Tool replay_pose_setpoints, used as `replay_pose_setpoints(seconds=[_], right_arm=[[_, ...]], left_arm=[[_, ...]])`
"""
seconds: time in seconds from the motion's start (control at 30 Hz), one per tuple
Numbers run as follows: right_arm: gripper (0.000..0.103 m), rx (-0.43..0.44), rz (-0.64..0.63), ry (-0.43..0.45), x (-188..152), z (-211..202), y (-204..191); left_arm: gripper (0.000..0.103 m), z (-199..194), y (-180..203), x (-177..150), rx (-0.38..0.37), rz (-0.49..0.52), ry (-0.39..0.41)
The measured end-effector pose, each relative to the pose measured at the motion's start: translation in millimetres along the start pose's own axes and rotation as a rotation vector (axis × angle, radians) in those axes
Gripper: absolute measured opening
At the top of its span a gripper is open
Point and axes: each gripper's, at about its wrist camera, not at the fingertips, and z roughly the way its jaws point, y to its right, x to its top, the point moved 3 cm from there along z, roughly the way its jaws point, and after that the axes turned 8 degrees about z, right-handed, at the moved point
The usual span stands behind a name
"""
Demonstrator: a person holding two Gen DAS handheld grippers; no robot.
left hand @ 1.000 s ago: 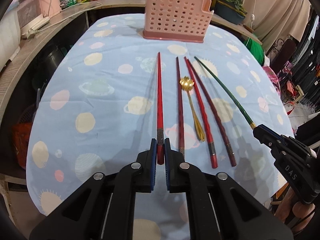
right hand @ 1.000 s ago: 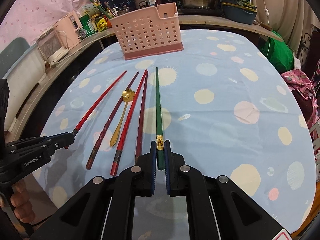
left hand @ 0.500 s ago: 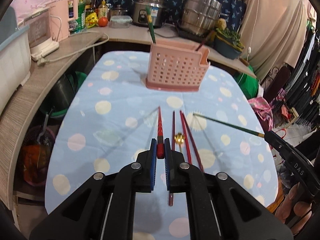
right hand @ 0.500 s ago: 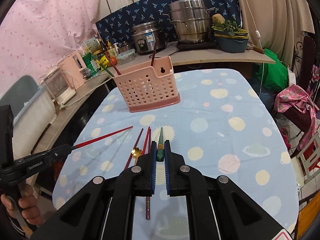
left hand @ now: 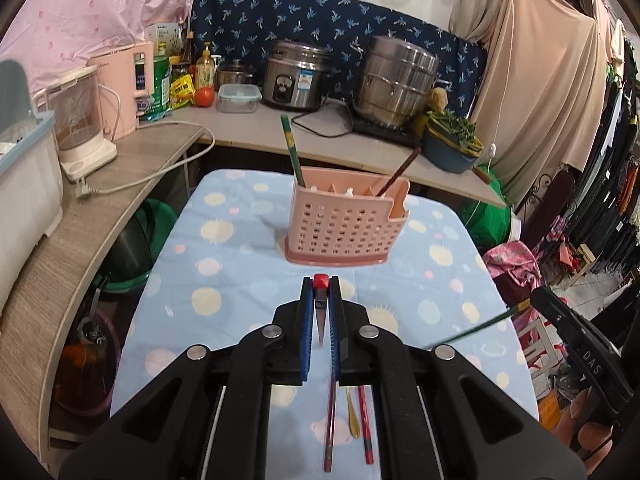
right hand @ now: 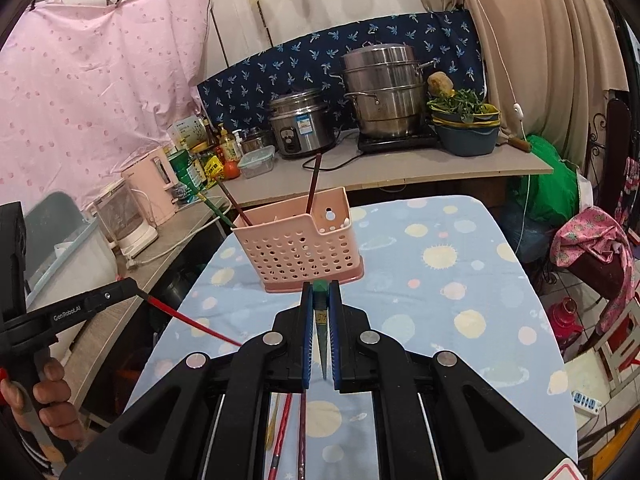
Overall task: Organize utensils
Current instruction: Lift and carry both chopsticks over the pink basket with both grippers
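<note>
I take the pink utensil basket (left hand: 346,226) as my landmark; it stands on the blue spotted tablecloth (left hand: 224,276) toward the far end of the table.

To the left of the basket, my left gripper (left hand: 321,292) is raised above the cloth, its fingers nearly closed and pinching the red chopstick (left hand: 320,308) near its blunt end; the tip points down and back toward me. In the right wrist view that same chopstick (right hand: 188,322) slants from the gripper (right hand: 130,285) down toward the cloth, on the near left side of the basket.

In the basket itself, a green chopstick (left hand: 292,151) stands tilted in its left end and a dark brown chopstick (left hand: 398,174) leans out of its right end.

On the near side of the basket, flat on the cloth beneath my grippers, I see a dark red chopstick (left hand: 330,416), a gold spoon (left hand: 352,416) and another red chopstick (left hand: 365,424) side by side.

To the right of the basket, my right gripper (right hand: 320,294) has its fingers almost together, gripping the green chopstick in hand (right hand: 320,320) near its square end, which shows just in front of the basket's base. From the left wrist view this chopstick (left hand: 476,327) runs out from the gripper (left hand: 538,296), above the cloth's right edge.
</note>
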Motion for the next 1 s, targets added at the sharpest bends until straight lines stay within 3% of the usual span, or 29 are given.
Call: replay_pose_setpoints(seconds=[0.4, 0.8, 1.0], right_arm=[[0.007, 0.049, 0.022, 0.070, 46.3, 2.5, -5.2], [0.007, 0.119, 0.053, 0.227, 146.6, 25.1, -31.1], [0.007, 0.138, 0.051, 0.263, 183.5, 52.1, -50.3]], left_arm=[[0.007, -8.0, 5.8, 62.9, -0.011, 0.017, 0.104], [0.007, -12.5, 15.4, 163.1, 0.009, 0.027, 0.272], [0.007, -6.2, 17.8, 196.8, 0.067, 0.052, 0.334]])
